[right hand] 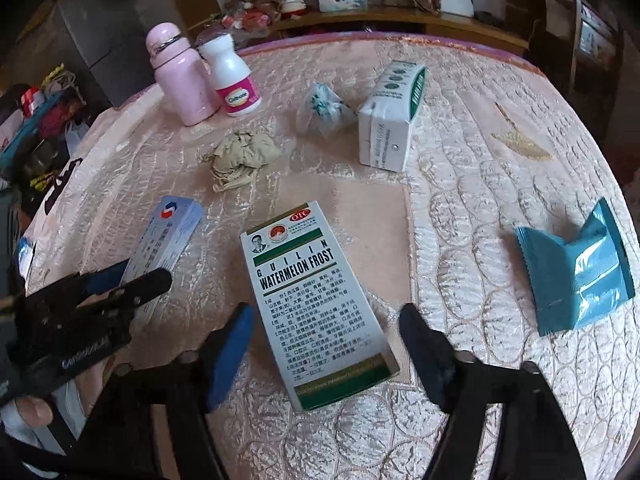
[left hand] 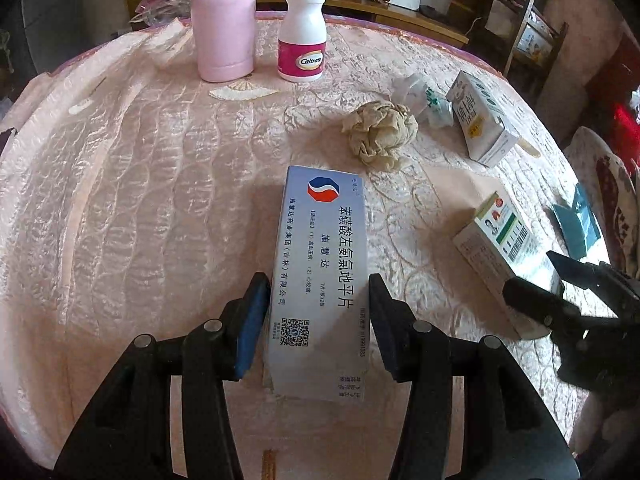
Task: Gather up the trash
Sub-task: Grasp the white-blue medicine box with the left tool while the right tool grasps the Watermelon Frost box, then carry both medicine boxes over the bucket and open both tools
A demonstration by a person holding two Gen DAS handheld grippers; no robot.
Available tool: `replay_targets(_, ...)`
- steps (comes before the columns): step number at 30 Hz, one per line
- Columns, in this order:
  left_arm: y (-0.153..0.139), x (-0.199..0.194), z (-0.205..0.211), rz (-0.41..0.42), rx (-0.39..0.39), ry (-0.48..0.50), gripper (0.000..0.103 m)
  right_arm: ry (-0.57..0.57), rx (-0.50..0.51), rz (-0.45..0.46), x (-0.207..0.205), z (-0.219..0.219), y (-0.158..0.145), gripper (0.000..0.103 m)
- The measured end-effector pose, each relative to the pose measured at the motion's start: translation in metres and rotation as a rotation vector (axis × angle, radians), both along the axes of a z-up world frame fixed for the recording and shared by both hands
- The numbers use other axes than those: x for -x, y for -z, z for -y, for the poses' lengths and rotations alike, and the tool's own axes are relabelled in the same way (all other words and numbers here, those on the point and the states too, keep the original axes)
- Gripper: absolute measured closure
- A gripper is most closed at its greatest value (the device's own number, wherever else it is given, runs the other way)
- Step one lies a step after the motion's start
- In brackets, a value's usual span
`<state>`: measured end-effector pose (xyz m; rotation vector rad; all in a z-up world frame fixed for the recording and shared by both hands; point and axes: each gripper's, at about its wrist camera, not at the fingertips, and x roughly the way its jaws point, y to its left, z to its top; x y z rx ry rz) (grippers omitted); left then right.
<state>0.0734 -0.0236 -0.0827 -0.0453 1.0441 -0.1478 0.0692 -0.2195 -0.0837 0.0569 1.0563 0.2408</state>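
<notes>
A round table (left hand: pixel 120 168) covered in a glossy pink embossed cloth is seen in both wrist views, with a pink flask (left hand: pixel 223 26) and a white Caltrate bottle (left hand: pixel 303 34) standing side by side at its far edge. Nearer the middle are found a white carton (right hand: pixel 390 118), a crumpled beige tissue (left hand: pixel 378 132), a knotted plastic bag (right hand: pixel 324 108) and, off to the right, a teal wrapper (right hand: pixel 580 276). The pale blue medicine box (left hand: pixel 320 276) is clamped along its sides by the left gripper (left hand: pixel 318 304), while the Watermelon Frost box (right hand: pixel 316 304) is straddled, untouched, by the spread fingers of the right gripper (right hand: pixel 326 334).
</notes>
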Motion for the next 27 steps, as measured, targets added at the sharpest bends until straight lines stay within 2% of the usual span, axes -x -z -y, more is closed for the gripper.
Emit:
replay_targets(5,0.0,-0.001,0.002,0.008,0.001,0.002,0.056,-0.038,0.056,0.023,-0.004,-0.013,0.005,0.028)
replay_targets(7,-0.002,0.002,0.002,0.007,0.016,0.007,0.058,-0.042,0.041,0.025,-0.003,-0.013,0.007,0.042)
replay_targets(8,-0.004,0.004,0.004,0.016,0.012,0.008,0.058,-0.044,0.029,0.023,-0.001,-0.011,0.007,0.045)
replay_targets(12,-0.014,0.018,0.014,0.053,0.003,0.025,0.058,-0.038,0.026,0.075,0.02,-0.001,-0.005,0.05)
replay_targets(27,-0.051,0.065,0.117,0.134,0.029,0.208,0.058,0.107,0.015,0.174,0.098,0.088,-0.05,0.05)
